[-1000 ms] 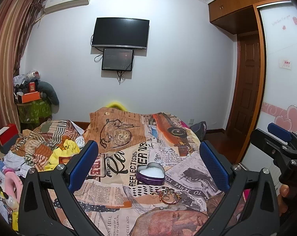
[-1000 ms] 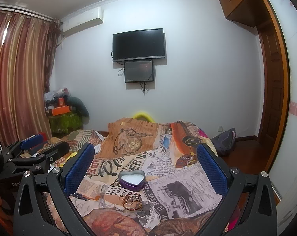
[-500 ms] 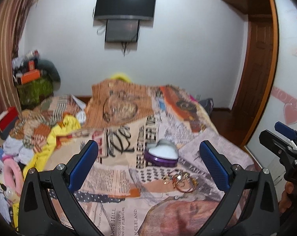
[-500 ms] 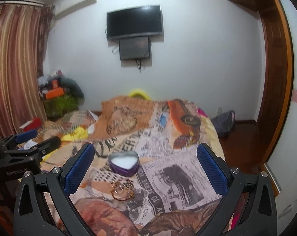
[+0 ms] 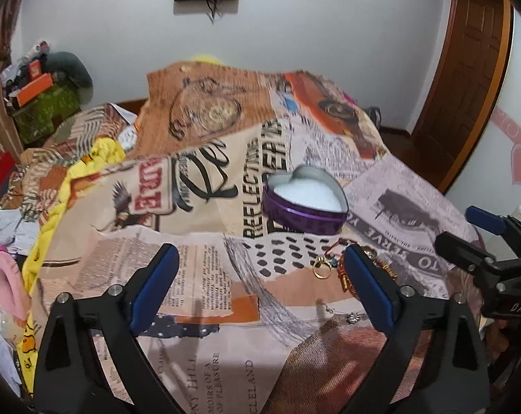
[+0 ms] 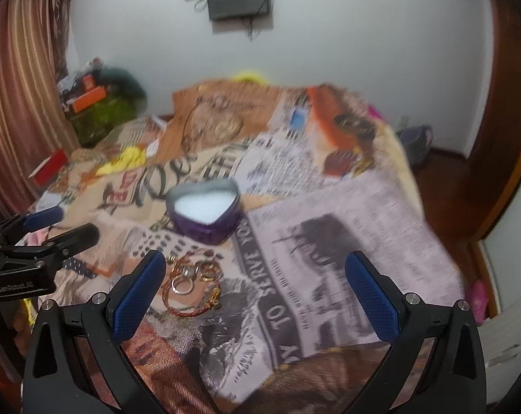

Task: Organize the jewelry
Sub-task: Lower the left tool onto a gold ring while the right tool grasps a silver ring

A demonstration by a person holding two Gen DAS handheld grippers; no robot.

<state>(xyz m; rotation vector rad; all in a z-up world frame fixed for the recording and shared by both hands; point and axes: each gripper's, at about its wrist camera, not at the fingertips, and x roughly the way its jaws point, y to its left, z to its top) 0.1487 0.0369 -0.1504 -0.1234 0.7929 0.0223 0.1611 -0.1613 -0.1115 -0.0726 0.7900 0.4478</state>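
A purple heart-shaped tin [image 5: 305, 200] with a white lining stands open on the newspaper-print bedspread [image 5: 198, 276]; it also shows in the right wrist view [image 6: 205, 212]. A small pile of jewelry [image 6: 191, 283], gold rings and red-gold bangles, lies just in front of it. In the left wrist view a gold ring [image 5: 321, 268] shows and my right finger hides part of the pile. My left gripper [image 5: 260, 289] is open and empty above the bedspread, left of the pile. My right gripper [image 6: 257, 296] is open and empty, right of the pile.
Yellow clothes [image 5: 87, 162] and other clutter lie along the bed's left side. A red box [image 6: 49, 167] sits at the left edge. A wooden door [image 5: 464, 79] and floor are to the right. A thin chain with a small pendant [image 5: 353, 317] lies near the bed's front.
Both grippers have tilted down and moved closer to the bed, so the tin and jewelry look nearer and larger. Both stay open.
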